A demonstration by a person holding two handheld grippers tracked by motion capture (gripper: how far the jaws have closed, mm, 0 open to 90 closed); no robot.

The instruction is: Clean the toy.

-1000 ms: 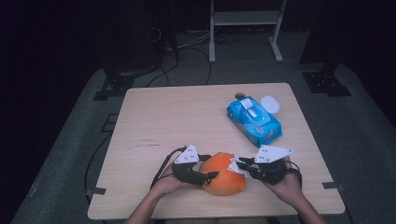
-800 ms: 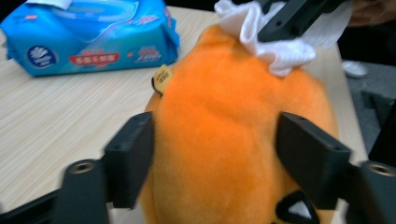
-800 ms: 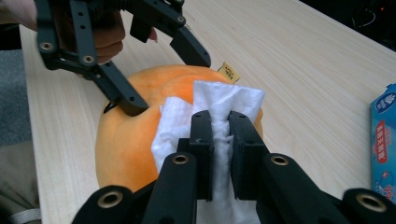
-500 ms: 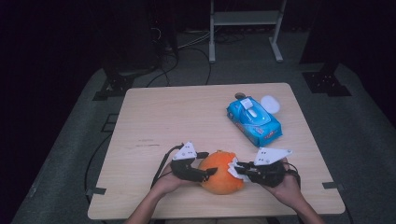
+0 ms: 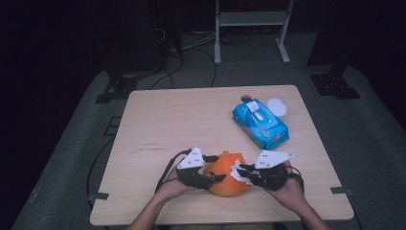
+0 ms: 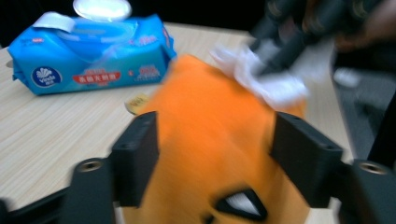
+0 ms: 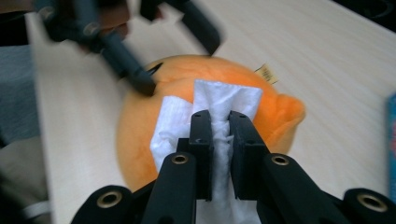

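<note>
An orange plush toy [image 5: 225, 176] lies near the table's front edge between both hands. My left gripper [image 5: 213, 178] grips it from the left. Its jaws have just been closing, and both press the toy's sides [image 6: 210, 140] in the left gripper view. My right gripper [image 5: 242, 171] is shut on a folded white wipe [image 7: 224, 102]. It holds the wipe against the top of the toy [image 7: 140, 121]. The wipe [image 6: 275, 84] also shows blurred at the toy's far end in the left gripper view.
A blue pack of wet wipes [image 5: 261, 123] lies at the back right of the wooden table [image 5: 182, 120]. A round white lid [image 5: 276, 106] sits just behind it. Dark stands and cables are on the floor beyond the table.
The left gripper and the toy have shifted very slightly. The right gripper stays in place with the wipe on the toy.
</note>
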